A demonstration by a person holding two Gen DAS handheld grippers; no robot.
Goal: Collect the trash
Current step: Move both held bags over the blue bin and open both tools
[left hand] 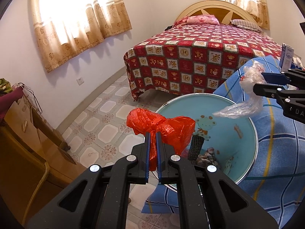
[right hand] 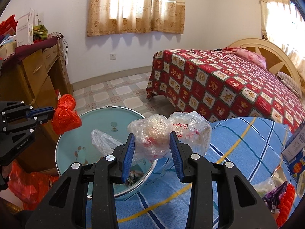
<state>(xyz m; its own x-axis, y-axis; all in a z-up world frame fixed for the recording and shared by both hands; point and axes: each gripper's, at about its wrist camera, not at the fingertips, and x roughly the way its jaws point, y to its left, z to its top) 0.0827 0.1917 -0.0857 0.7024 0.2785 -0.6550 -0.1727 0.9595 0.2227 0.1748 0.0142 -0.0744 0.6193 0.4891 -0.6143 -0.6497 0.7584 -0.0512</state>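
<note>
The left tongs pinch a crumpled red bag tight; the right tongs, half open, clasp a clear plastic bag. Both hang over the blue bin beside the blue-clothed desk. Dropping step, likely: release comes next.

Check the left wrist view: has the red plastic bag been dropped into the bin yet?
No, the left hand-held gripper is shut on the red plastic bag, holding it above the light blue bin.
</note>
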